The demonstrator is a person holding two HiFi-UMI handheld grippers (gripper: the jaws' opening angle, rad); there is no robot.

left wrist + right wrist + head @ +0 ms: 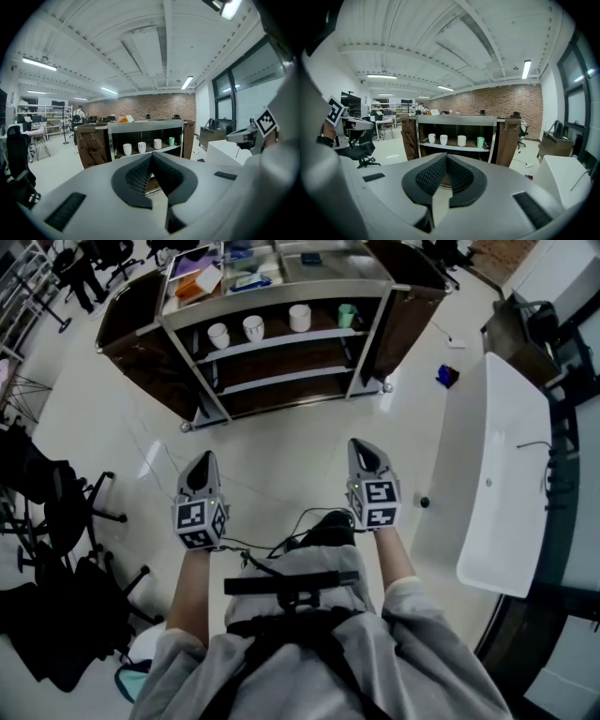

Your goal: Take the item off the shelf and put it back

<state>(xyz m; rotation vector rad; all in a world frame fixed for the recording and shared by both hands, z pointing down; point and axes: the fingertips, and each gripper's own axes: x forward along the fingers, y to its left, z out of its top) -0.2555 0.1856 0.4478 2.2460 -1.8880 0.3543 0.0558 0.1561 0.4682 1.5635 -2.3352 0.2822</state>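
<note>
L gripper [201,468] & R gripper [367,456] both clenched, empty, well short of shelf [281,341] w/ what look like cups [253,328].

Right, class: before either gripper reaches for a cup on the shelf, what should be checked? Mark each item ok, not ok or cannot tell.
1. Left gripper empty: ok, jaws together on nothing.
2. Right gripper empty: ok, jaws together on nothing.
3. Jaws open for a grasp: not ok, both shut.
4. White cups and green cup upright: ok.
5. Shelf within reach: not ok, it looks too far ahead.
</note>
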